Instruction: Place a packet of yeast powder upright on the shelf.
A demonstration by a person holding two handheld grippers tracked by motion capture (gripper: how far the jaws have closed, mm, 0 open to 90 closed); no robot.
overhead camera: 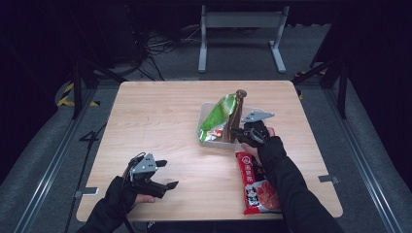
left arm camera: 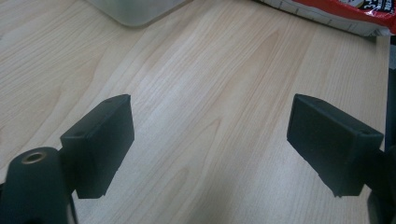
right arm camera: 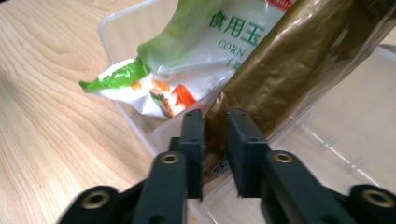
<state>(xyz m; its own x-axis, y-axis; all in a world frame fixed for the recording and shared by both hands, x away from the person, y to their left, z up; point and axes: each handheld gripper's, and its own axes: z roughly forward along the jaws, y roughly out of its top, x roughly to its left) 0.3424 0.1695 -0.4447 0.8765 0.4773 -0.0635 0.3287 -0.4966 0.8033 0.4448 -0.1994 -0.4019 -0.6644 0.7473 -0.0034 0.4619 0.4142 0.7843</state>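
Note:
A clear plastic container stands right of the table's middle. A green and white corn starch bag leans in it, its printed lower end hanging over the container wall. Beside that bag a brown packet stands tilted in the container. My right gripper is shut on the lower edge of the brown packet; in the right gripper view the jaws stand close together on it. My left gripper rests open near the front left, over bare wood.
A red snack packet lies flat beside the right forearm near the front edge; its end and the container's corner lie ahead of the left gripper. The wooden table ends close behind the container. A metal frame and cables stand on the floor beyond.

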